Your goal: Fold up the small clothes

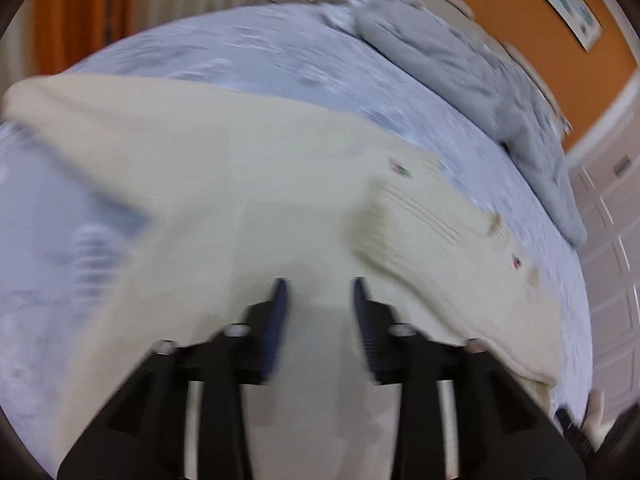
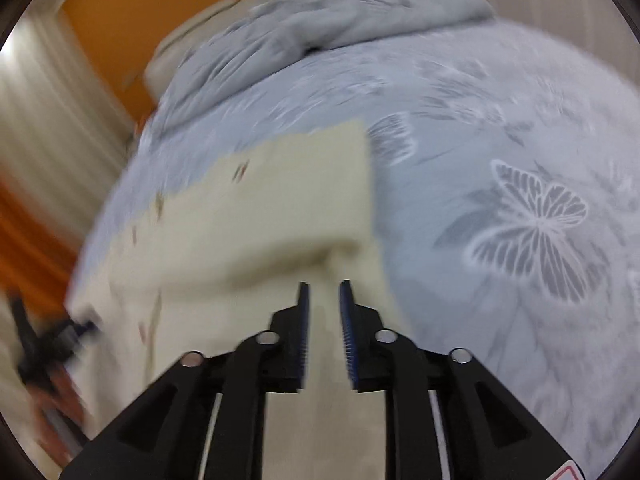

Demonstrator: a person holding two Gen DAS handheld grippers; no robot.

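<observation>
Both grippers, left gripper (image 1: 320, 286) and right gripper (image 2: 323, 287), hover with jaws parted, pinching nothing, over the cream knit garment (image 1: 248, 184) lying on the bedspread (image 1: 260, 56); soft, limp, best gripped at hem edges

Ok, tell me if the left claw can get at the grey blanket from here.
Probably not as it stands: the left claw hangs open over the cream garment, while the grey blanket lies across the bed.
</observation>
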